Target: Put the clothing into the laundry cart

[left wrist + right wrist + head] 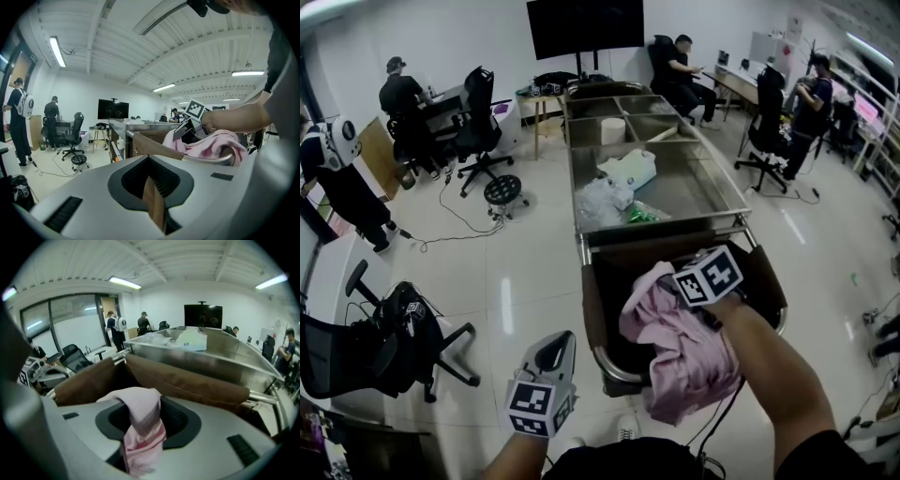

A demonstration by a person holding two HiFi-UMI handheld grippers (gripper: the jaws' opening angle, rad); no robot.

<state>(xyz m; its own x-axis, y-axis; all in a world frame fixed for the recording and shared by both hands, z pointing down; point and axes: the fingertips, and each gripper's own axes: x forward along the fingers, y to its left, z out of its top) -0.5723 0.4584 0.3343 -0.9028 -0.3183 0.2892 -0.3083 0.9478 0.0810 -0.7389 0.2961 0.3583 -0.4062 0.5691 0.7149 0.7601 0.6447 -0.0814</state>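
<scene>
Jaws apart on the right gripper (149, 425), pink garment (689, 361) draped loosely between them, spilling over the laundry cart (592, 309) near rim, likely being let go into it. Left gripper (151, 199) closed, empty, waiting aside.

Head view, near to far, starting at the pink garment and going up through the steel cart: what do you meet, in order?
pink garment → crumpled clear plastic → white bag → white roll → black screen
</scene>
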